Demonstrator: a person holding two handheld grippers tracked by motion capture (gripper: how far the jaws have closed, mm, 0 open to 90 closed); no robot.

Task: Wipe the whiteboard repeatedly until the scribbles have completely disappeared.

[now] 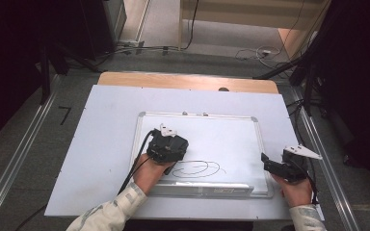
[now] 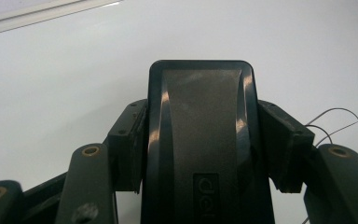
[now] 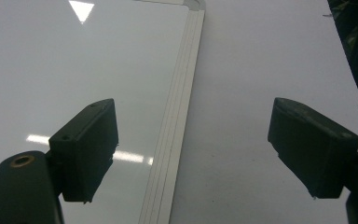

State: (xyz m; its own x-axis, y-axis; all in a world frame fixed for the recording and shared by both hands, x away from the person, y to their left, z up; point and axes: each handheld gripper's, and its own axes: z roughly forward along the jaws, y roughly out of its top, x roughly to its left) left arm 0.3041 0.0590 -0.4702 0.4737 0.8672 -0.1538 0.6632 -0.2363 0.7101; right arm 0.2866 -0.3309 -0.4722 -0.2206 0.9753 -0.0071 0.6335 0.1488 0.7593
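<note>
A framed whiteboard (image 1: 221,137) lies flat on the white-covered table (image 1: 106,144). A looping black scribble (image 1: 195,168) sits near the board's front edge. My left gripper (image 1: 168,161) points down at the board just left of the scribble, shut on a black eraser (image 2: 200,140). In the left gripper view both pads press the eraser's sides, and the scribble (image 2: 340,121) shows at the right. My right gripper (image 1: 270,163) hovers open over the board's right frame (image 3: 177,116), nothing between its pads (image 3: 88,144).
A pen tray (image 1: 207,188) runs along the board's near edge. The wooden tabletop (image 1: 188,81) shows at the far side. Metal rails (image 1: 24,149) flank the table, with cables (image 1: 260,52) on the floor behind and dark stands at both sides.
</note>
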